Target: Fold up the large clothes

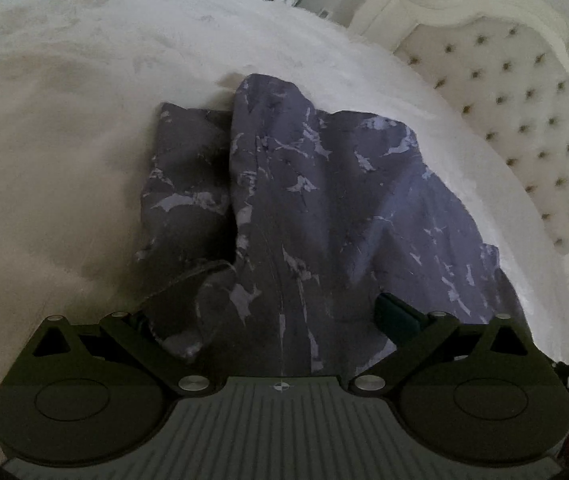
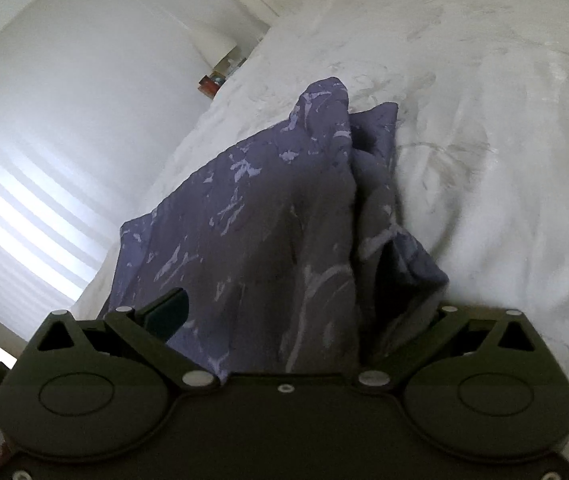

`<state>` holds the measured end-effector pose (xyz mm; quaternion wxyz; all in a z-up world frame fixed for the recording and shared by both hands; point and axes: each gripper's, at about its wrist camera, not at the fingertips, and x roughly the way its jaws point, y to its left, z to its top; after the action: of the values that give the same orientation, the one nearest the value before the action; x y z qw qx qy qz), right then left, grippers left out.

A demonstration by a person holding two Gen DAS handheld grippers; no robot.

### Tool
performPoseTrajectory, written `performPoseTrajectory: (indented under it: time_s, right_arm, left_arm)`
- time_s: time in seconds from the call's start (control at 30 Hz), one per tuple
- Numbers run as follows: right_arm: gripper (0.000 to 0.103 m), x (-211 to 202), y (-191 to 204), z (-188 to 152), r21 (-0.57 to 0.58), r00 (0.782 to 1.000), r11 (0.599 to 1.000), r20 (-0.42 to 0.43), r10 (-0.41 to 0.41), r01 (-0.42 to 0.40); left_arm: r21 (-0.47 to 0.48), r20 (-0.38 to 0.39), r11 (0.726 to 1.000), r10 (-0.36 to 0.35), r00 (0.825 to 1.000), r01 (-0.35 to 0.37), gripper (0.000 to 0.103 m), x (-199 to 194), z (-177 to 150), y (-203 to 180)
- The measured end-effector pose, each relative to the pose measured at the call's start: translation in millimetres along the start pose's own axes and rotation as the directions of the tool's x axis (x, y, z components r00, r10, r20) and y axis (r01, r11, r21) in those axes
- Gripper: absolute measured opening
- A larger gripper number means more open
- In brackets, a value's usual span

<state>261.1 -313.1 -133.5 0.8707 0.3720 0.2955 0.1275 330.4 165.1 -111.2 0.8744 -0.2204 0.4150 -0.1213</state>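
Observation:
A dark purple garment (image 1: 324, 200) with pale lilac streaks lies bunched on a white bed. A folded flap (image 1: 188, 184) sits on its left side. My left gripper (image 1: 268, 316) is open wide at the garment's near edge, with cloth filling the gap between its fingers. Its right fingertip (image 1: 396, 316) shows, and cloth covers the left one. In the right wrist view the same garment (image 2: 268, 216) runs up to my right gripper (image 2: 304, 312), which is also open wide. Its left fingertip (image 2: 168, 312) rests on the cloth, and a fold hides the right one.
The white bedspread (image 1: 84, 120) stretches far to the left of the garment. A tufted white headboard (image 1: 524, 112) stands at the right. A lamp and a small cluttered bedside spot (image 2: 214, 76) sit by the bed's far edge, beside a bright window blind (image 2: 24, 220).

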Motion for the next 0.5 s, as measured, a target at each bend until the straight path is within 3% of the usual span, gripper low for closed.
performPoseTrajectory:
  time_s: [0.03, 0.07, 0.1, 0.13, 0.17, 0.2, 0.23, 0.33, 0.5]
  right_arm:
    - [0.103, 2, 1, 1, 0.001, 1.000, 1.000, -0.001, -0.004, 0.004]
    - [0.103, 3, 3, 2, 0.000, 1.000, 1.000, -0.005, -0.009, 0.009]
    - [0.103, 3, 4, 2, -0.006, 1.000, 1.000, -0.012, -0.017, 0.017]
    - [0.094, 3, 6, 2, -0.012, 1.000, 1.000, -0.017, -0.025, 0.025]
    - [0.083, 2, 7, 2, -0.020, 0.999, 0.999, -0.022, -0.044, 0.043]
    - [0.064, 2, 9, 2, -0.025, 0.997, 0.998, -0.037, -0.061, 0.060]
    - [0.057, 1, 10, 2, -0.016, 0.997, 0.999, -0.052, -0.049, 0.048]
    - [0.049, -4, 23, 1, -0.046, 0.995, 0.996, -0.059, -0.075, 0.072]
    - [0.048, -19, 39, -2, -0.072, 0.990, 0.993, -0.095, -0.102, 0.096]
  left_arm:
    - [0.001, -0.008, 1.000, 0.004, 1.000, -0.004, 0.101, 0, 2, -1]
    - [0.003, -0.013, 1.000, 0.008, 1.000, -0.008, 0.094, -1, 2, -2]
    - [0.005, -0.010, 1.000, 0.014, 1.000, -0.014, 0.082, -2, 3, -2]
    - [0.008, 0.001, 0.999, 0.036, 0.999, -0.036, 0.054, -5, 2, -2]
    - [0.003, 0.007, 0.999, 0.039, 0.999, -0.039, 0.041, -9, 1, -1]
    - [-0.017, 0.002, 1.000, 0.001, 1.000, -0.001, 0.036, -12, 1, 3]
    - [-0.039, 0.005, 0.999, -0.023, 1.000, 0.023, 0.031, -16, 0, 5]
    - [-0.038, 0.005, 0.998, -0.040, 0.999, 0.040, 0.028, -29, -2, 2]
    - [-0.037, -0.015, 0.998, -0.059, 0.998, 0.058, 0.027, -61, -15, 3]
